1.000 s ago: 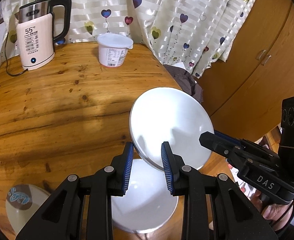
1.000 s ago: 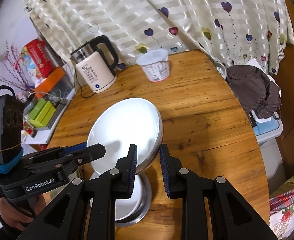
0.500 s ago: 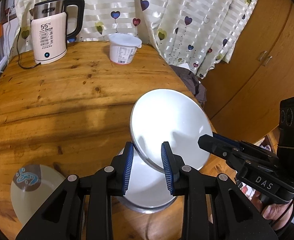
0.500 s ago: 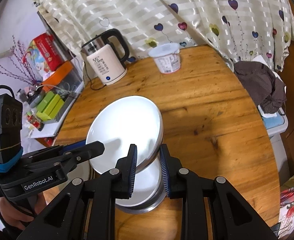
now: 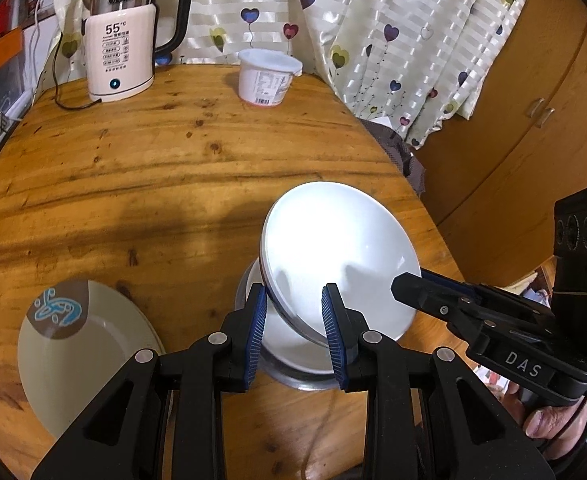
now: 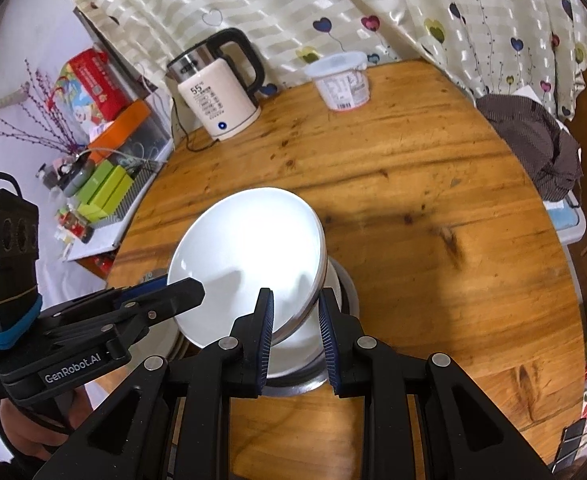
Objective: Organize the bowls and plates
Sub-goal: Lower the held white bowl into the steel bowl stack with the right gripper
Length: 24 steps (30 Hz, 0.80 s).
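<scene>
White plate [image 5: 333, 256] held tilted over a bowl [image 5: 293, 350] on the table [image 5: 133, 184], left gripper [image 5: 295, 330] and right gripper [image 6: 295, 330] each clamped on its rim. Only left view shows cream plate [image 5: 77, 356]; only right shows shelf clutter [image 6: 105, 184].

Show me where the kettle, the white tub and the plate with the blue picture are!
kettle [image 5: 119, 60], left wrist view, on its cream front panel.
white tub [image 5: 264, 84], left wrist view, on its labelled side.
plate with the blue picture [image 5: 89, 356], left wrist view, on its plain middle.
</scene>
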Motion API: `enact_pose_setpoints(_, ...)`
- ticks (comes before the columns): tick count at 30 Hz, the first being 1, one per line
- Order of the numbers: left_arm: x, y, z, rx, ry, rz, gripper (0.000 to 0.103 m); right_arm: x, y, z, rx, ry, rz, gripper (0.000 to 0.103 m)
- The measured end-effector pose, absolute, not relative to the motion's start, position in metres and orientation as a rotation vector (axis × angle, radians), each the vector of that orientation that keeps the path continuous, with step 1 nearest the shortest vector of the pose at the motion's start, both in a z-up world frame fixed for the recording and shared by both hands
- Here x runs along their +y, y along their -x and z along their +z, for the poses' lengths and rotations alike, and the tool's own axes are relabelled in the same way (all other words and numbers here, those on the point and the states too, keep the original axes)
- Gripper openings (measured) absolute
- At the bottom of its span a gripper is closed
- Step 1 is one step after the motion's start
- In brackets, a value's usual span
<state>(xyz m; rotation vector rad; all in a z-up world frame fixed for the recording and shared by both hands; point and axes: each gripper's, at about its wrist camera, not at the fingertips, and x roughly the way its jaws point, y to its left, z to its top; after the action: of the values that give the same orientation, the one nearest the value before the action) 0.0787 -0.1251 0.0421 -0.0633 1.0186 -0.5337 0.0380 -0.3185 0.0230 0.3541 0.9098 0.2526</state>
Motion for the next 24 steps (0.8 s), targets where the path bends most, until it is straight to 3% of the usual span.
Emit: enact_pose_setpoints(24,-0.124,-0.069,0.021,1.048,0.061,-0.477,0.030,-0.312,-0.042,0.007,0.970,-0.321,0.266,0.023)
